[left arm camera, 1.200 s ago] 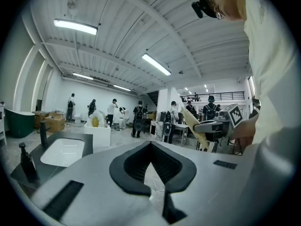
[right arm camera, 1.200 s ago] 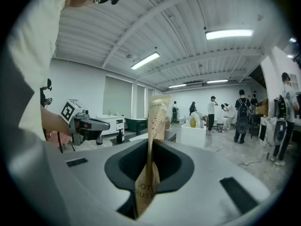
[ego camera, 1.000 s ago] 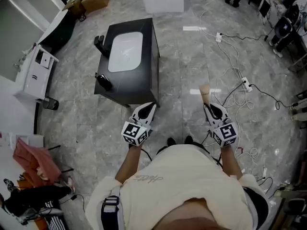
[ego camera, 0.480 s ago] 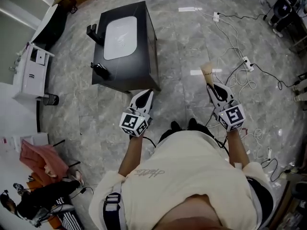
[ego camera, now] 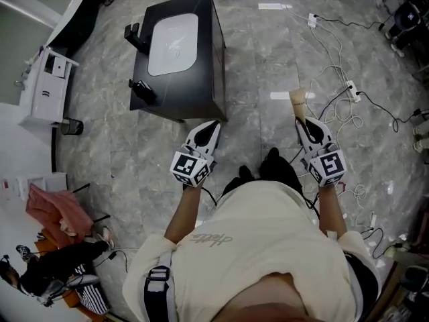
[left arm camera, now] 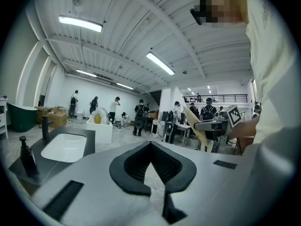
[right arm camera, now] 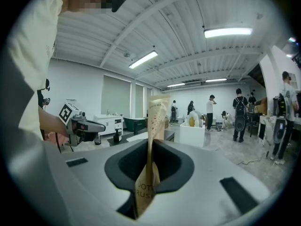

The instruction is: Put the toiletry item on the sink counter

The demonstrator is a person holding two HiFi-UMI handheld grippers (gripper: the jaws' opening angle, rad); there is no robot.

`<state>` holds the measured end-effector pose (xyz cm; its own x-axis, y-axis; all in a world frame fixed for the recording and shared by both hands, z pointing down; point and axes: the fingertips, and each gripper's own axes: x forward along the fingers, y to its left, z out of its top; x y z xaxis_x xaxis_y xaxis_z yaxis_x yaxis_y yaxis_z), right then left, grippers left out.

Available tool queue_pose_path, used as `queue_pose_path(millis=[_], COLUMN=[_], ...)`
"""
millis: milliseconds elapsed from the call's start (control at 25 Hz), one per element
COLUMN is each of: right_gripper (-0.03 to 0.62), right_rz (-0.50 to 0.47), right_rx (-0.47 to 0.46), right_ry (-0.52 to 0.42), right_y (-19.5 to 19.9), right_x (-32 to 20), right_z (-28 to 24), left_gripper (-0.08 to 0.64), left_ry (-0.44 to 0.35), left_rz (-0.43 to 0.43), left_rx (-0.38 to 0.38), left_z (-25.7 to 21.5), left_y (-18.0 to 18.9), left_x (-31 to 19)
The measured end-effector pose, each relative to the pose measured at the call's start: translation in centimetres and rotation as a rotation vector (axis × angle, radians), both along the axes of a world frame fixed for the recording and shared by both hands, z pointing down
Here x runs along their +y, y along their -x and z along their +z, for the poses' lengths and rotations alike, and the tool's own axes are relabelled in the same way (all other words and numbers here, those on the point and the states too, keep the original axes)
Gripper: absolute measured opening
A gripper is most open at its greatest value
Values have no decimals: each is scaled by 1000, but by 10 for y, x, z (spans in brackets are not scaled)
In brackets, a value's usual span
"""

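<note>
The toiletry item [ego camera: 297, 103], a flat tan paper packet, is pinched at its lower end between the jaws of my right gripper [ego camera: 303, 122] and stands up out of them. In the head view it sits right of centre, above bare floor and well apart from the sink counter [ego camera: 203, 66]. In the right gripper view the packet [right arm camera: 153, 140] rises through the middle of the frame, and the right gripper [right arm camera: 148, 175] is closed firmly on it.

My left gripper [ego camera: 212, 127] points toward the near corner of the counter. Its fingertips are pressed together with nothing between them, and the left gripper view [left arm camera: 150, 167] shows only floor through the slot.

By my reading the pickup is done and the carry is under way. What is left is to close the gap to the counter in the upper left of the head view, then set the packet on the dark top beside the white basin [ego camera: 173, 44]. A black faucet [ego camera: 136, 42] and a small dark bottle [ego camera: 142, 93] stand along its left edge.

Print on the packet is only partly legible: I can make out "RUSH" on the lower line and a few letters above it.
</note>
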<state>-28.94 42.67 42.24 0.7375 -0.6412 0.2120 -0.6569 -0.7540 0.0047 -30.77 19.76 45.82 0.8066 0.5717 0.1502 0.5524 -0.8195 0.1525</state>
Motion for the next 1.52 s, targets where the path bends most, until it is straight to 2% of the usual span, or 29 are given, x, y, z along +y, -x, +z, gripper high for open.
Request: queue_pose_path(millis=[160, 280, 360, 560, 720, 880, 1080, 1240, 1520], right_gripper=[29, 29, 29, 29, 29, 29, 29, 29, 29], right_rz=[-10, -25, -29, -55, -72, -79, -113, -142, -116], right_rx=[-13, 8, 8, -12, -26, -59, -100, -101, -87], right_ry=[-22, -28, -42, -65, -80, -106, -110, -111, -93], right_y=[-34, -67, -86, -122, -159, -188, -213, -236, -285], right_x=[12, 28, 39, 70, 98, 115, 108, 92, 74], right_z=[2, 2, 7, 23, 36, 48, 62, 66, 54], left_gripper=[3, 3, 3, 3, 3, 3, 3, 3, 3], left_ry=[28, 106, 130, 108, 117, 100, 91, 94, 127], left_rz=[-27, -28, -59, -107, -125, -133, -188, -196, -162], left_rx=[-37, -15, 2, 5, -41, -55, -95, -121, -84], left_z=[0, -16, -24, -28, -17, -16, -4, 12, 4], left_y=[-29, -63, -87, -131, -160, -179, -193, -208, -271], left_x=[9, 28, 33, 59, 84, 101, 91, 84, 69])
